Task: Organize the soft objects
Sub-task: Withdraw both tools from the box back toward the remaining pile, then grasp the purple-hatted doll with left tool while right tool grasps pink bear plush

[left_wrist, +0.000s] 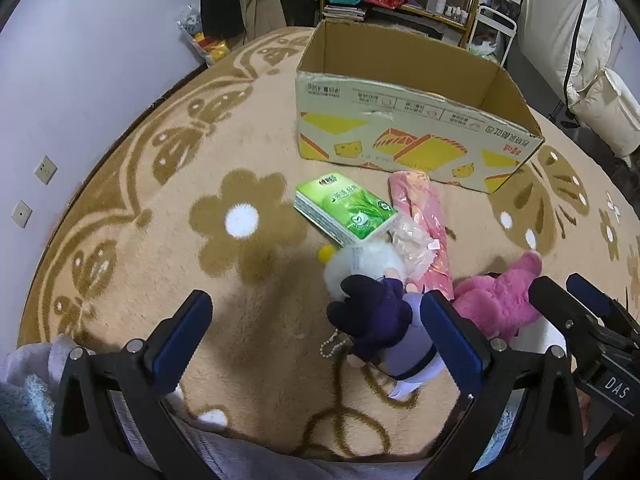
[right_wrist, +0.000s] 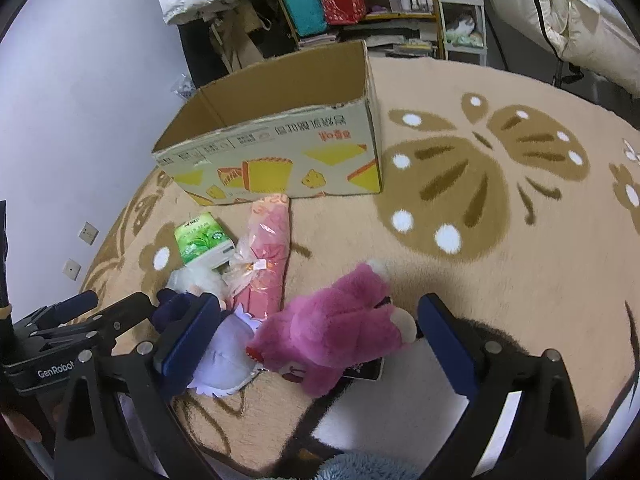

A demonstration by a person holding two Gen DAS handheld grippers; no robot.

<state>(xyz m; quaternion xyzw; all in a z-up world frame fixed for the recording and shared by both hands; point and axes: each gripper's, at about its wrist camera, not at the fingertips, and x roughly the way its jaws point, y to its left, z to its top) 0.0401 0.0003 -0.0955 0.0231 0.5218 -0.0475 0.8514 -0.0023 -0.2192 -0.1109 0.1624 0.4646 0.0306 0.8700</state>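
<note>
Both tools gape, holding nothing; right tool [right_wrist: 318, 340] straddles the pink plush [right_wrist: 332, 332] lying on the carpet [right_wrist: 460, 280] near the cardboard box [right_wrist: 280, 160]; left tool [left_wrist: 316, 332] idle; plush judged light, squashy; grip mid-body.

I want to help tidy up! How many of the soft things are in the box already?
None that I can see: the cardboard box looks empty inside. Nothing is held; the left claw and right claw are both open. The right claw hovers around the pink plush. Also left on the rug: the purple doll, green tissue pack and pink package.
</note>
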